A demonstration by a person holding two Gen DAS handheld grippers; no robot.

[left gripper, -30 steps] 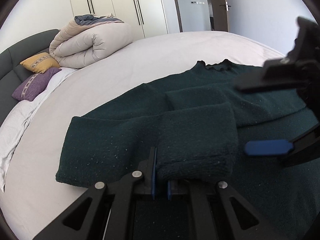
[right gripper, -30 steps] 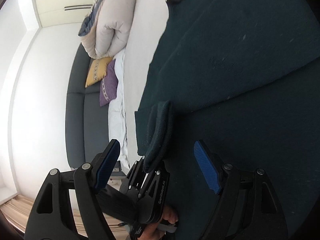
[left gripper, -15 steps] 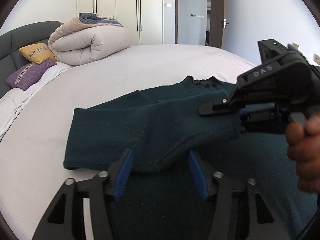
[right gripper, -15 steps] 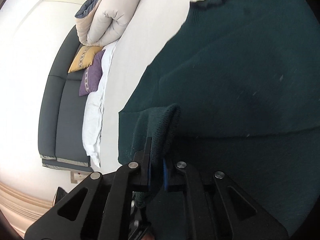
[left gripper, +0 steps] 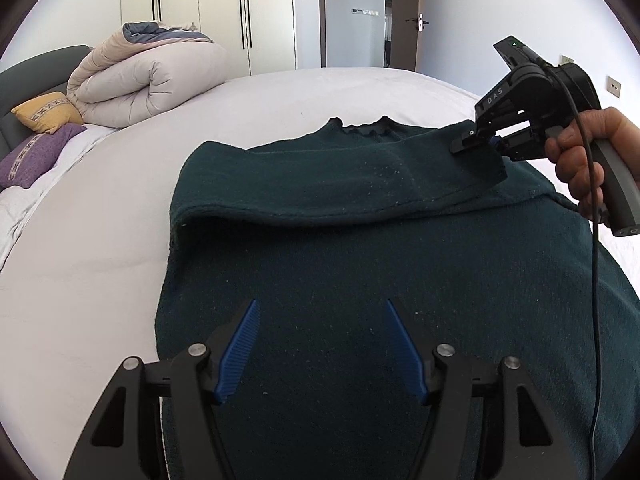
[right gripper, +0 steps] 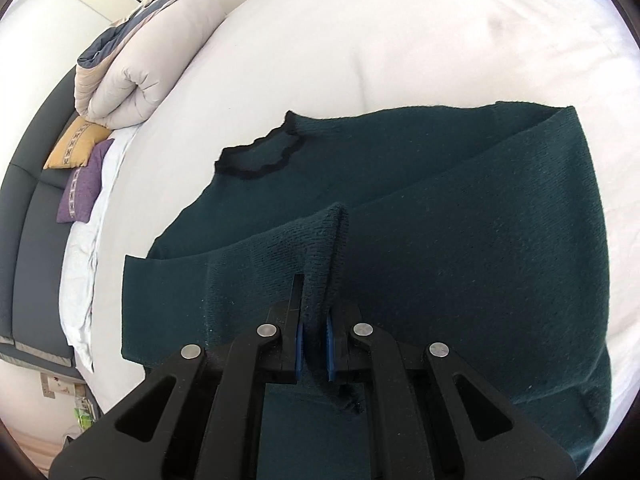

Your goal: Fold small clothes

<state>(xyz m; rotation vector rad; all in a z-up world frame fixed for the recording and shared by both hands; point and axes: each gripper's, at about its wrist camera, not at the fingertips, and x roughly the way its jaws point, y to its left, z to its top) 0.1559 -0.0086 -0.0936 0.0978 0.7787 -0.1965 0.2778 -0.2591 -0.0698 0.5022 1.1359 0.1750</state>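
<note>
A dark green knit sweater (left gripper: 360,264) lies spread on the white bed, collar (left gripper: 362,128) at the far side. One sleeve (left gripper: 332,184) is folded across the chest. My left gripper (left gripper: 320,344) is open and empty above the sweater's lower body. My right gripper (right gripper: 314,336) is shut on the sleeve cuff (right gripper: 320,248); in the left wrist view it (left gripper: 486,146) holds the cuff at the sweater's right shoulder. The sweater (right gripper: 480,260) fills the right wrist view.
The white bed sheet (left gripper: 88,240) surrounds the sweater. A rolled duvet (left gripper: 148,76) and yellow (left gripper: 48,114) and purple (left gripper: 36,152) cushions lie by the dark headboard at the far left. Wardrobes and a door stand behind.
My left gripper let go of the sleeve cuff and drew back. My right gripper closed on the cuff and carried the sleeve across the chest to the right.
</note>
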